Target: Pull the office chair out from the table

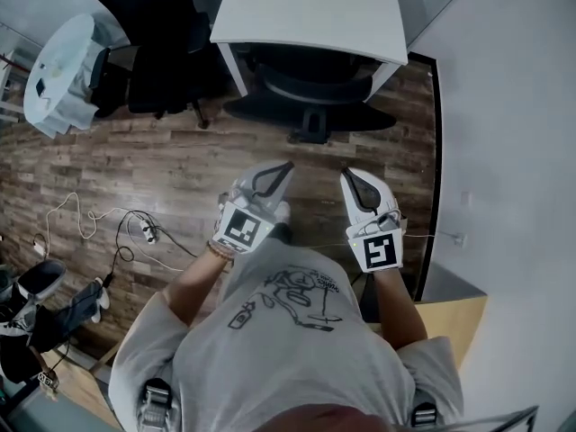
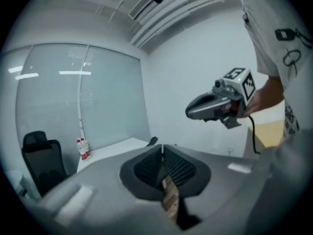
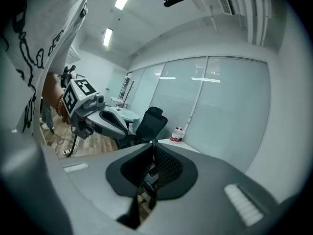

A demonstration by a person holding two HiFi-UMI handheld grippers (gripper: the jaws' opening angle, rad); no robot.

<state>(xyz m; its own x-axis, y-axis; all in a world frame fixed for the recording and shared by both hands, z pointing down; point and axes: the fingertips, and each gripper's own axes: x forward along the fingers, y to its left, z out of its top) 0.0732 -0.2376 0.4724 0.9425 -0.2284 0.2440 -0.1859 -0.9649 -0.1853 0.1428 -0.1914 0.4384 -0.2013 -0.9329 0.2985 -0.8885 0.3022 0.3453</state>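
Observation:
The black office chair (image 1: 310, 84) is tucked under the white table (image 1: 306, 12), with its star base (image 1: 310, 122) showing on the wood floor. My two grippers are held side by side in front of me, short of the chair and apart from it. The left gripper (image 1: 286, 167) points toward the chair with its jaws shut and nothing in them (image 2: 161, 148). The right gripper (image 1: 346, 176) is likewise shut and empty (image 3: 154, 143). The left gripper view shows the right gripper (image 2: 188, 112), and the right gripper view shows the left gripper (image 3: 128, 134).
A second black chair (image 1: 148, 25) stands left of the table beside a pale round table (image 1: 58, 75). Two red-labelled bottles (image 2: 83, 148) stand on the white table's far edge. Cables (image 1: 126, 232) lie on the floor at left. A white wall (image 1: 504, 151) runs along the right.

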